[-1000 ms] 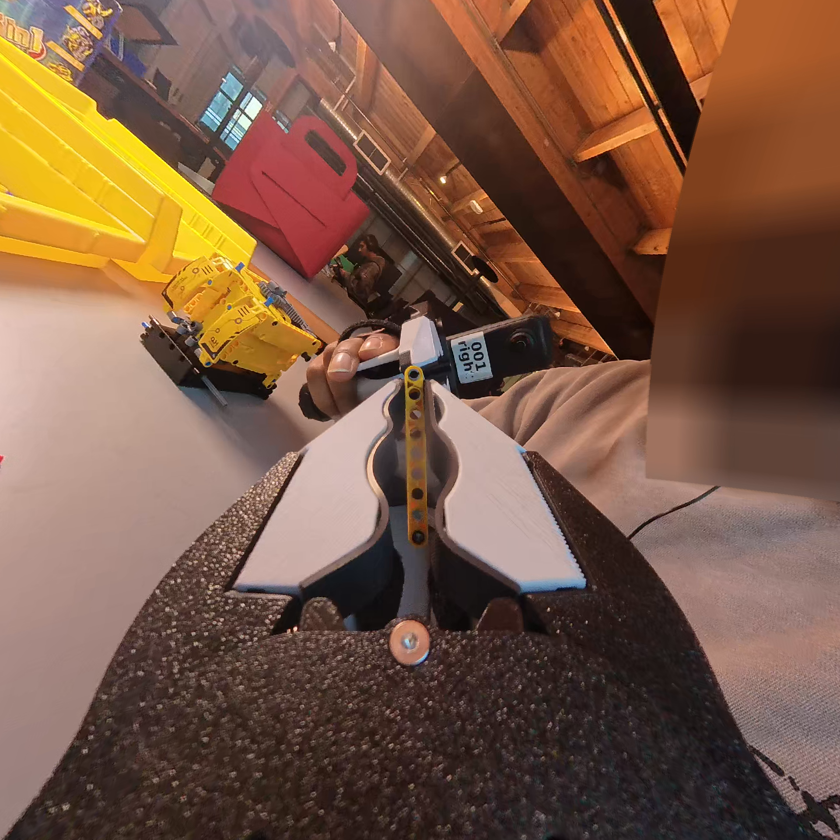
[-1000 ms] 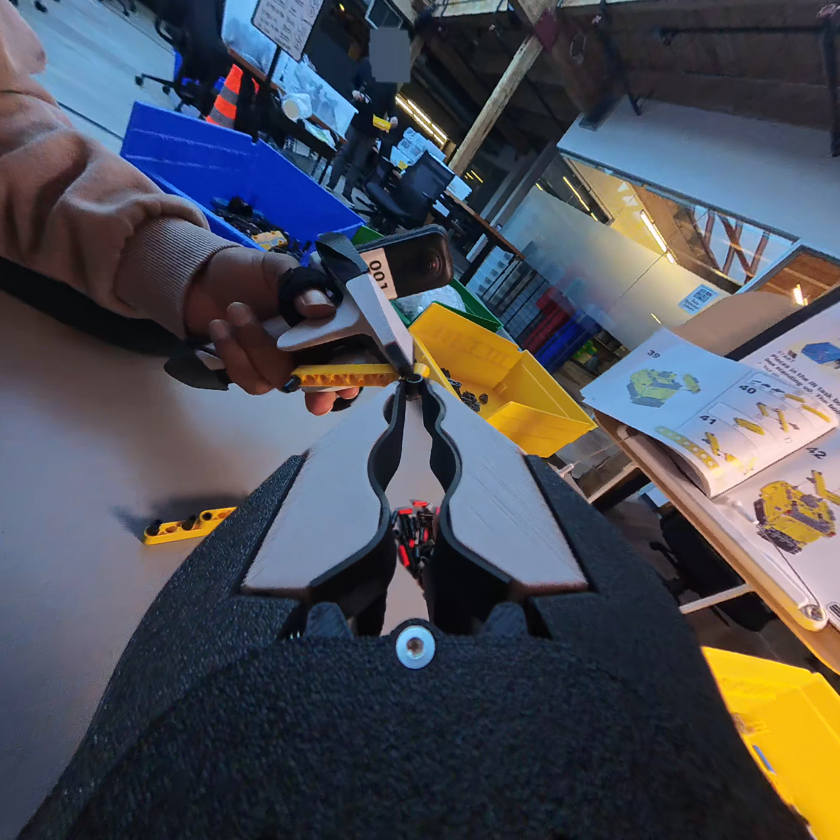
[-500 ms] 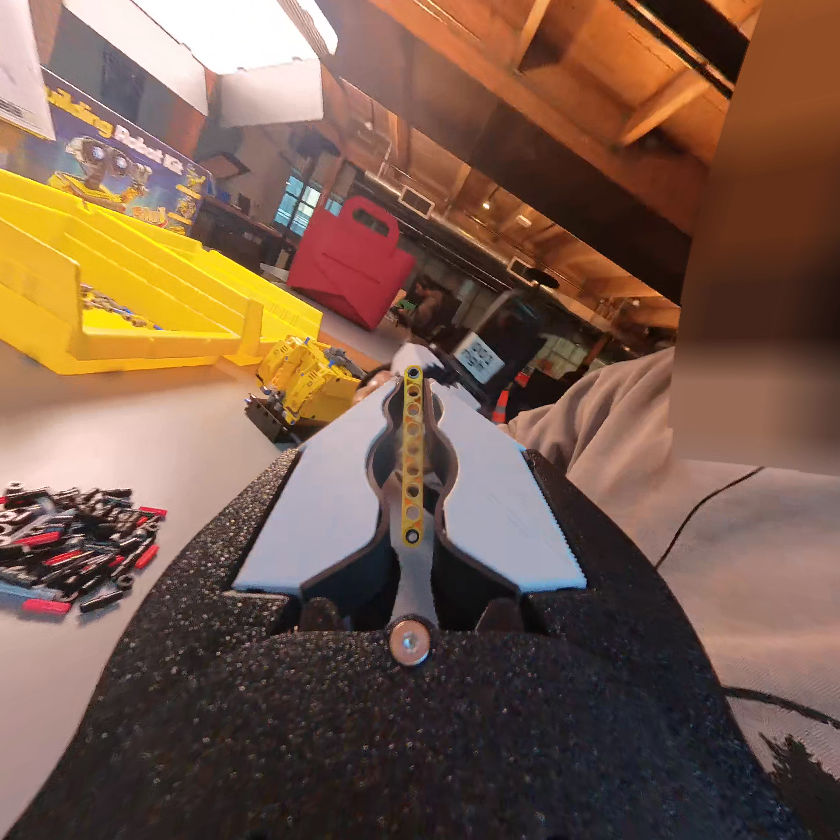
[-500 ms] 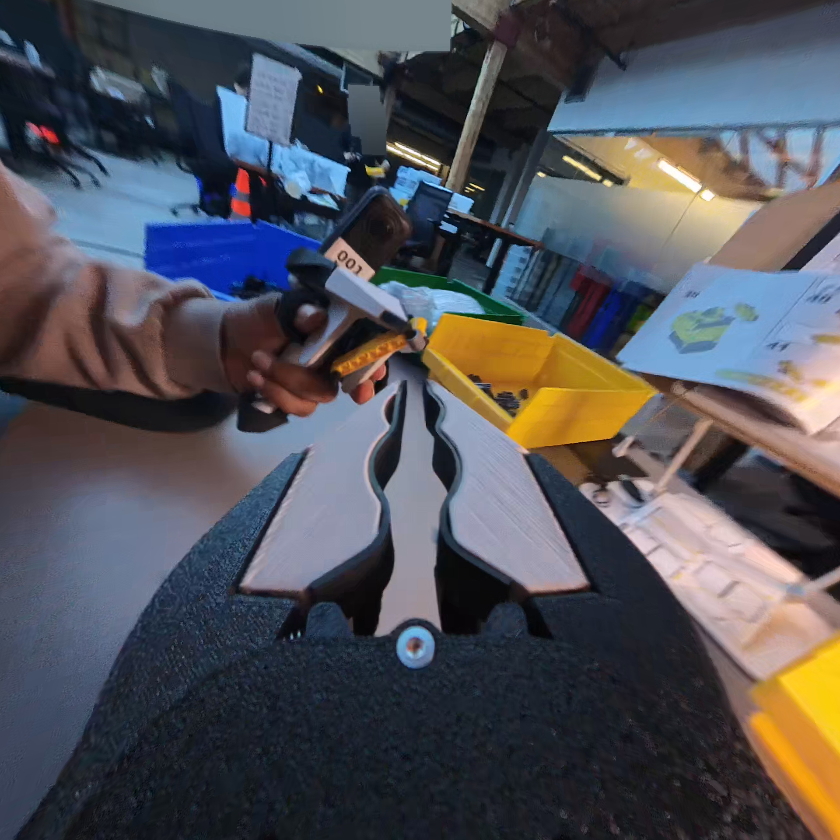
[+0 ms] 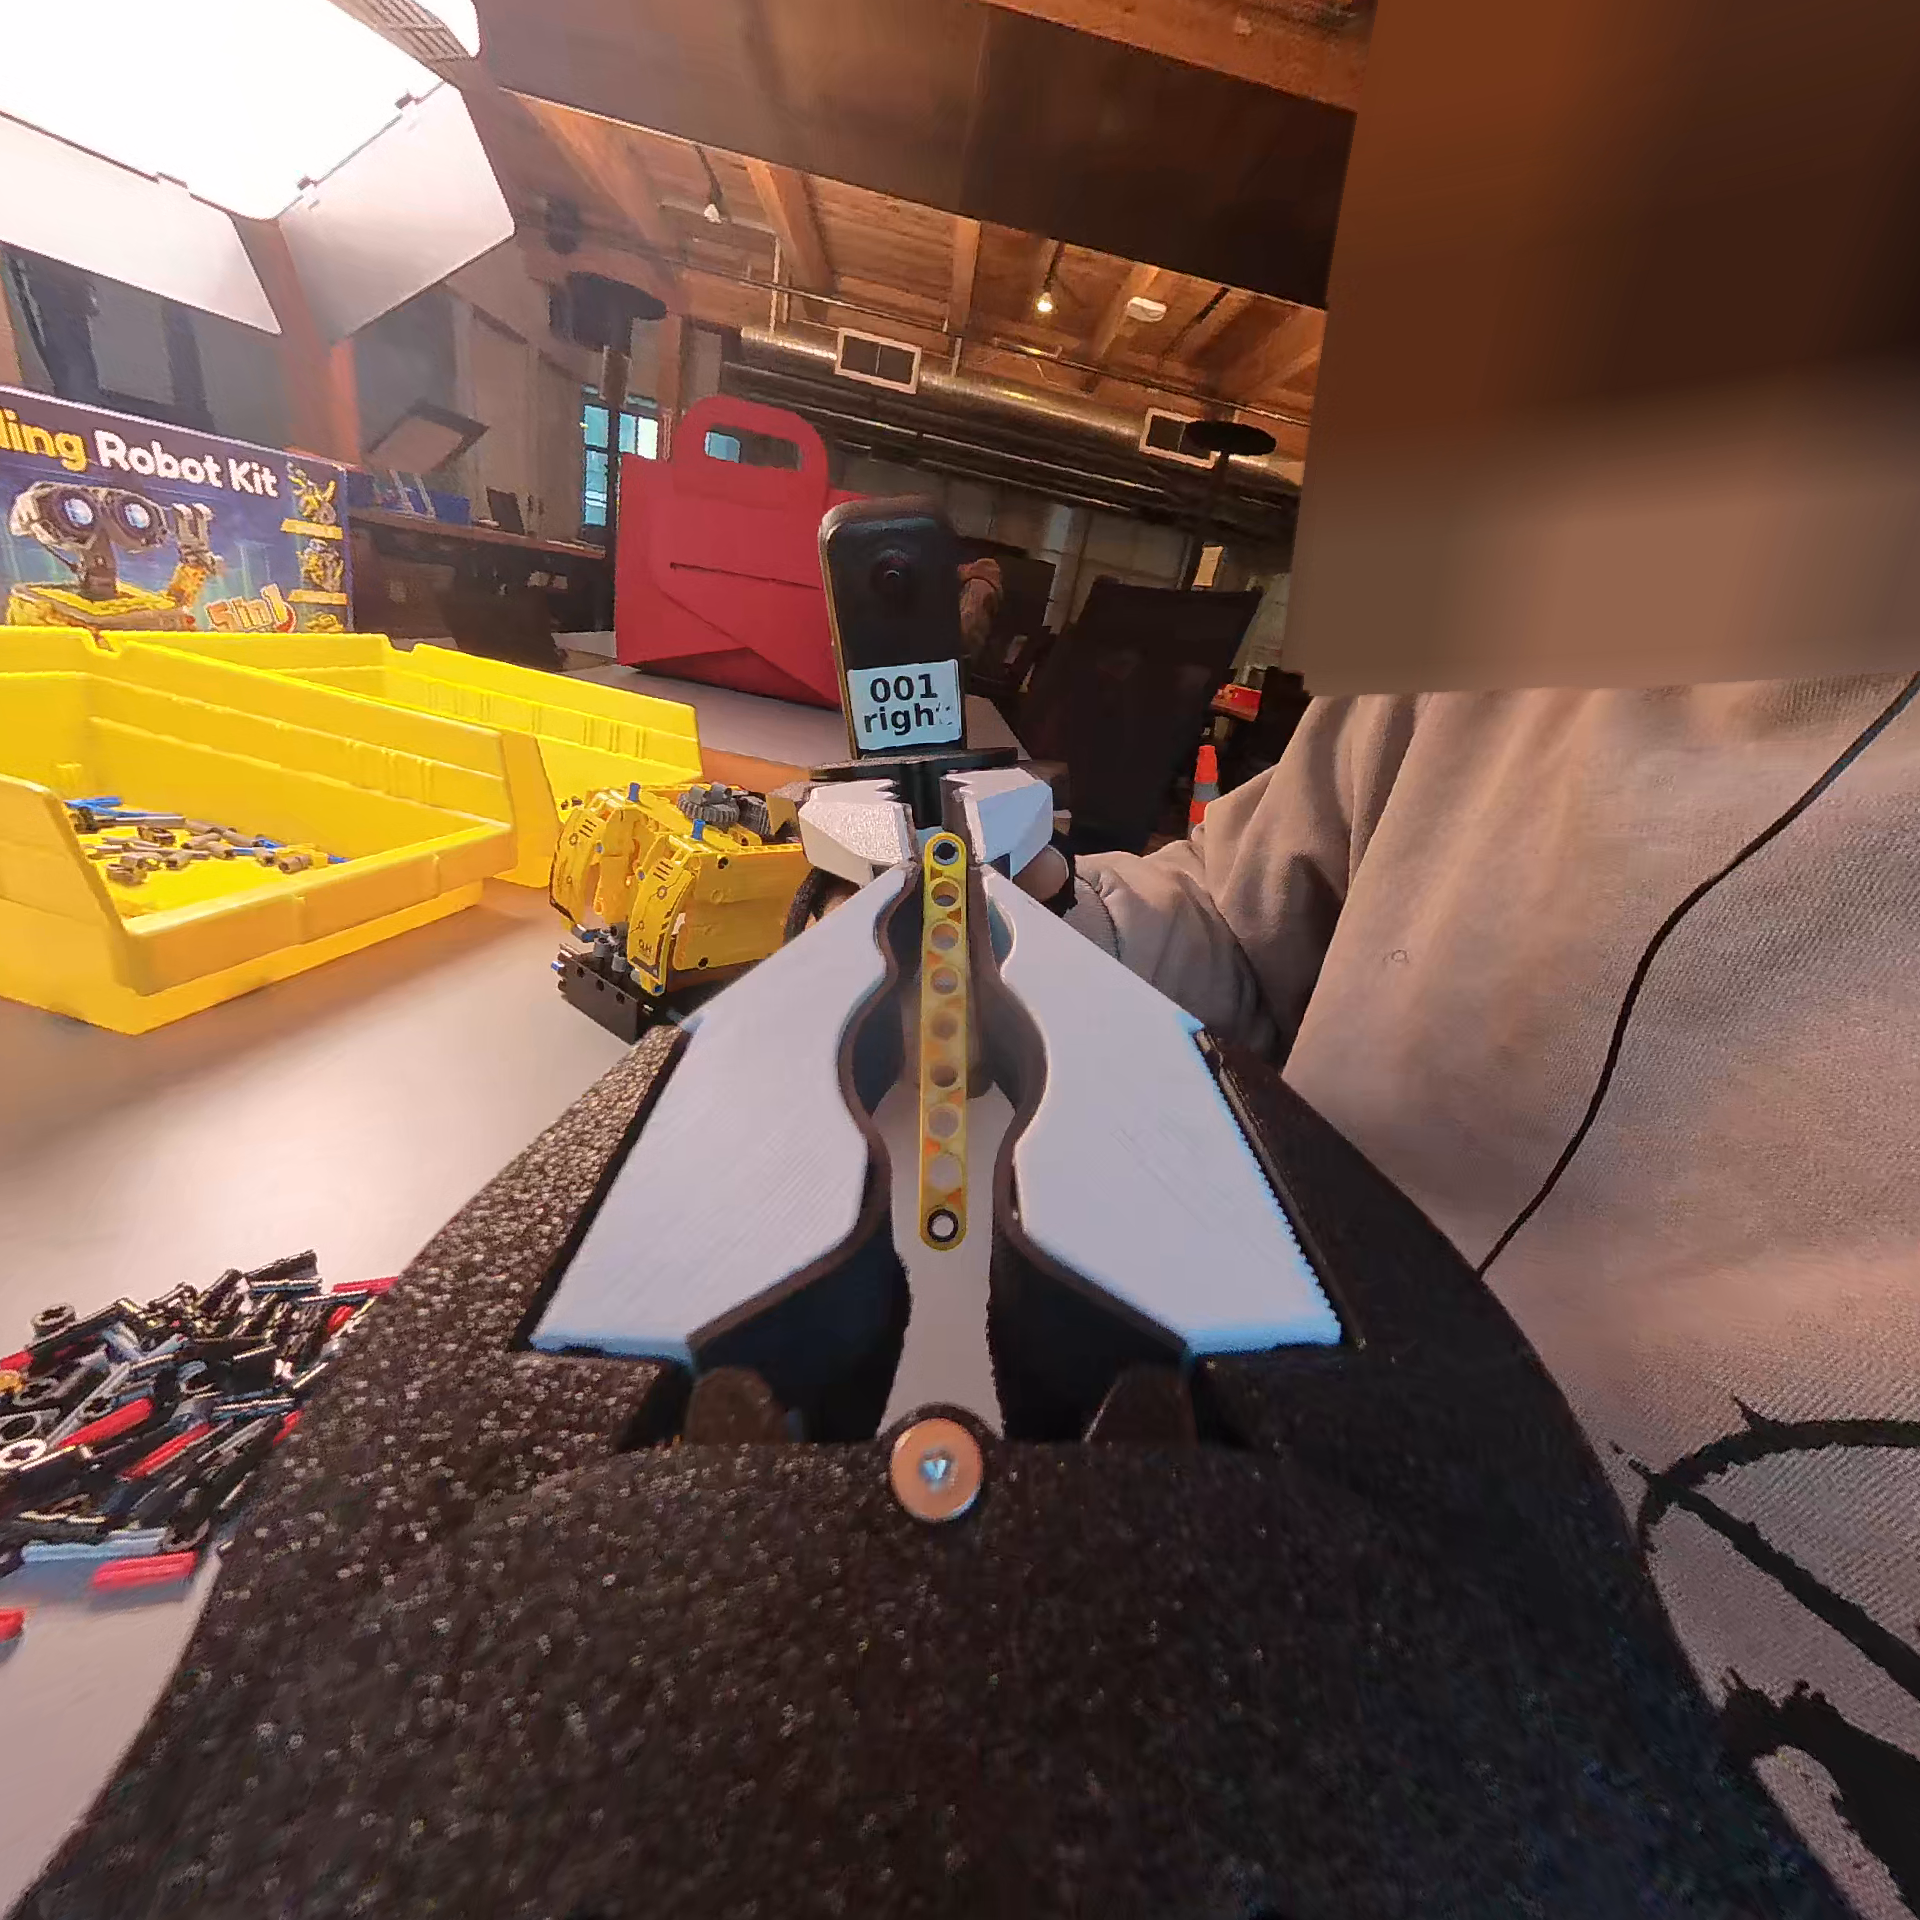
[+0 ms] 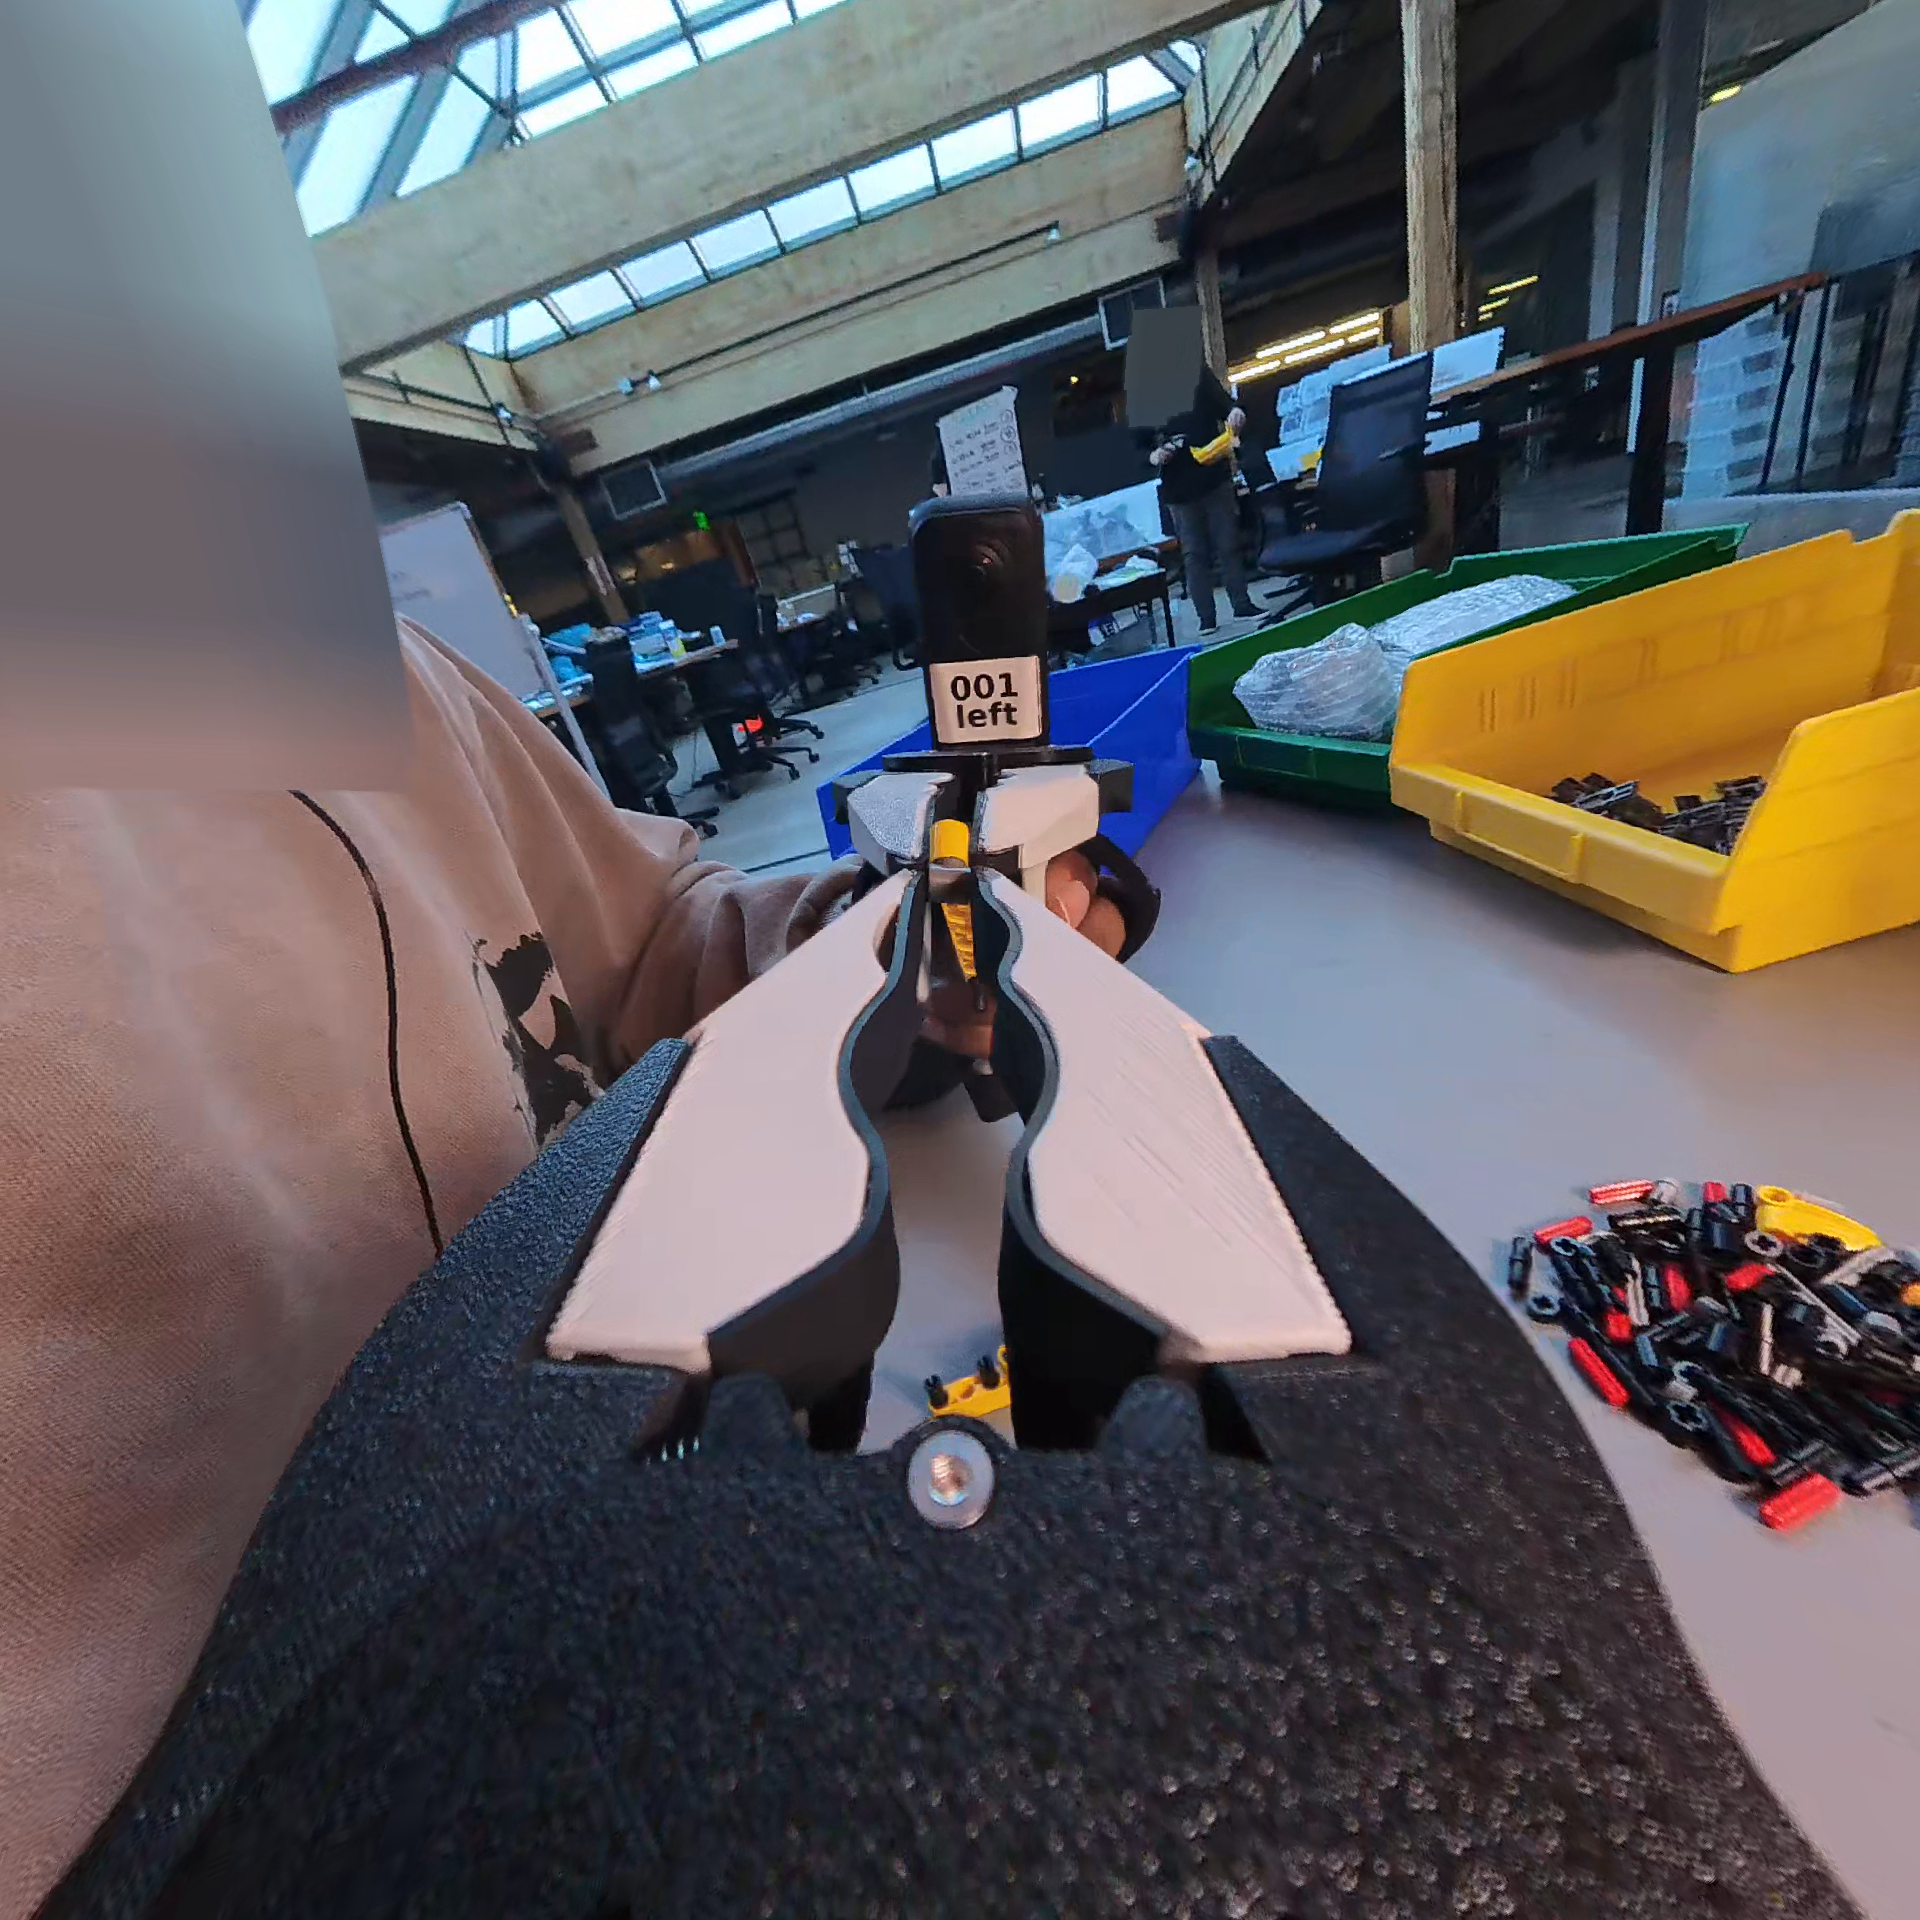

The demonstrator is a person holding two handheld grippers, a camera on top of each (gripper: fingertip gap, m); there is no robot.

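Bright softbox glare top left, skylit hall, fisheye-bent edges, blurred near foreground.

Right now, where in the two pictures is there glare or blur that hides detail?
Left wrist view: the ceiling light panel is blown out white, and the pile of small parts at the left edge is smeared. Right wrist view: the skylight is bright but readable; the yellow bin is sharp.

Both grippers point straight at each other, tip to tip. Left gripper (image 5: pixel 943 883) has its fingers (image 5: pixel 769 1132) squeezed together; right gripper (image 6: pixel 940 883) fingers nearly closed too. A hand (image 6: pixel 1081 894) wraps each handle.
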